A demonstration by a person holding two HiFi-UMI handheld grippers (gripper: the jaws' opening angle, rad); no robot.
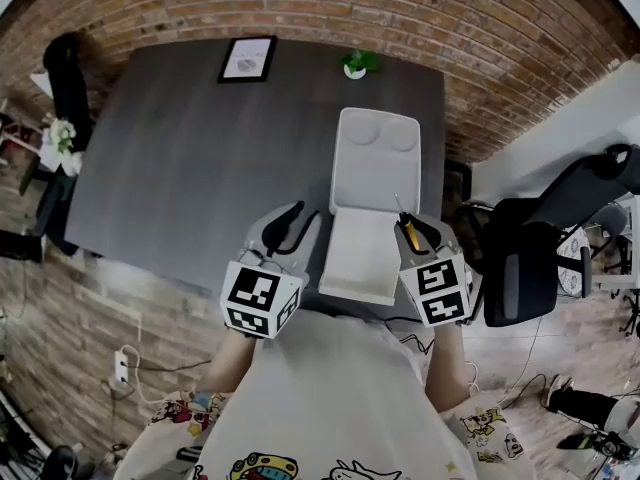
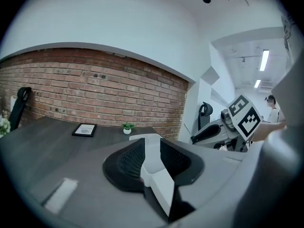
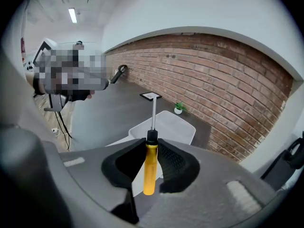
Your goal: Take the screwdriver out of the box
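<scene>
A white box lies open on the dark table, its lid folded back flat. My right gripper hovers over the box's right front corner, shut on a screwdriver with a yellow handle. In the right gripper view the screwdriver stands between the jaws of that gripper, and its metal shaft points at the box below. My left gripper hangs left of the box, open and holding nothing. In the left gripper view the box shows beyond the gap in that gripper.
A framed picture and a small potted plant stand at the table's far edge by the brick wall. A black office chair is right of the table. A power strip lies on the floor at left.
</scene>
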